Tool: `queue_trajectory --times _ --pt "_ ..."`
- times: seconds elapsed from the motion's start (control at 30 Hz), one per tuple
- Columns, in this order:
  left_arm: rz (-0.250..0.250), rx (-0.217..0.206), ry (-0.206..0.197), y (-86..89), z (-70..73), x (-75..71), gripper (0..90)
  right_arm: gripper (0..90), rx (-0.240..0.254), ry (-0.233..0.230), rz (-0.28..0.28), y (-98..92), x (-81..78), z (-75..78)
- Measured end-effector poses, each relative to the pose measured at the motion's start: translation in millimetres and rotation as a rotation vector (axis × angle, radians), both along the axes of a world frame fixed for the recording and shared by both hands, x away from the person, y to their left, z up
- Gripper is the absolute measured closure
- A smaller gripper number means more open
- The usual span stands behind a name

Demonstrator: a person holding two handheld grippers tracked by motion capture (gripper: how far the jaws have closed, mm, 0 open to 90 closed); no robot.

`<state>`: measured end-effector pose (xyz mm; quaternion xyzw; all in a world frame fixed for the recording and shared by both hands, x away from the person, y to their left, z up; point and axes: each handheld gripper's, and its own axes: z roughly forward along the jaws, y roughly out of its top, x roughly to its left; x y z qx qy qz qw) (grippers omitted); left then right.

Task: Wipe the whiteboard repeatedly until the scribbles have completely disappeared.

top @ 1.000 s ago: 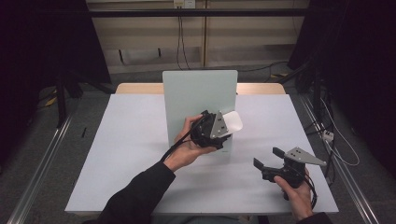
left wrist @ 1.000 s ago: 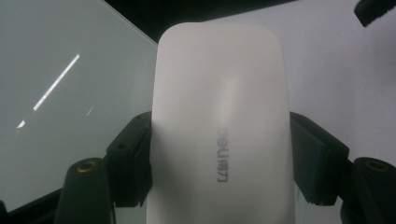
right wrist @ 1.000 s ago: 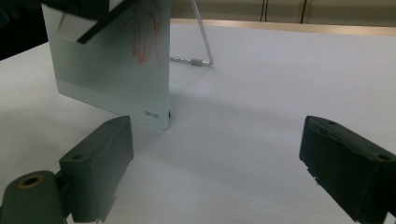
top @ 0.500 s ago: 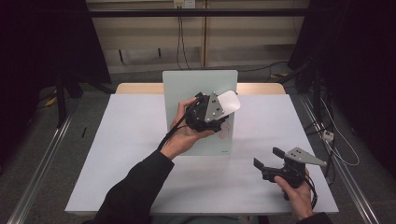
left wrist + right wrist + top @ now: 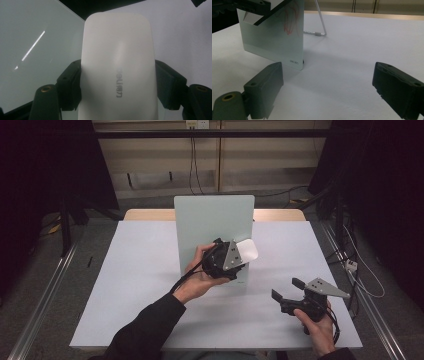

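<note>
My left gripper [image 5: 239, 256] has its jaws clamped on the two long sides of a white eraser [image 5: 117, 67], while my right gripper [image 5: 289, 290] rests on the table with its jaws standing wide apart and nothing between them.

The biggest thing before me is the white table [image 5: 130, 285], and on it the pale green board [image 5: 212, 222] stands propped nearly upright on a wire stand [image 5: 322, 23] at its back. I judge it is set that way so its face can be wiped from my side; red scribbles [image 5: 292, 18] show on it in the right gripper view.

I hold the eraser up against the lower right part of the board's face, off the table. Its long axis runs along my jaws, pointing away from my hand, up and to the right in the high view. Gripped low on its sides, most of its length sticks out free past the pads, which I think lets its flat underside press on the board. Whether it touches the board now I cannot tell.
</note>
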<state>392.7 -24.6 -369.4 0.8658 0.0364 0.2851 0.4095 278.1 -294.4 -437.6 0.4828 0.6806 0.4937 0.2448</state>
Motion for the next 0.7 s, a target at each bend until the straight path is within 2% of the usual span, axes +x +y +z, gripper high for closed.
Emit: queue_trajectory --times 0.13,0.17,0.33,0.53,0.57,0.67,0.7 --pt "0.004 -0.021 0.021 1.5 5.8 3.6 31.0 9.7 0.003 0.002 0.001 0.6 0.0 0.1" --pt "0.009 -0.016 0.011 2.3 9.2 4.6 31.0 9.7 0.004 0.002 0.000 0.6 0.0 0.0" --pt "0.031 -0.052 -0.010 6.3 31.4 14.2 31.0 9.7 0.004 0.001 0.000 0.4 0.1 0.1" --pt "0.067 -0.086 -0.054 12.5 61.1 26.5 31.0 9.7 0.001 0.001 0.000 0.0 0.1 0.0" --pt "0.073 -0.102 -0.056 13.4 64.5 28.2 31.0 9.7 0.004 0.001 0.000 0.3 0.1 0.1" --pt "0.084 -0.110 -0.072 13.6 71.9 31.5 31.0 9.7 0.000 0.000 0.001 0.3 -0.1 0.0" --pt "0.086 -0.123 -0.072 13.9 73.3 32.2 31.0 9.7 0.000 0.000 0.000 0.1 0.0 0.0"
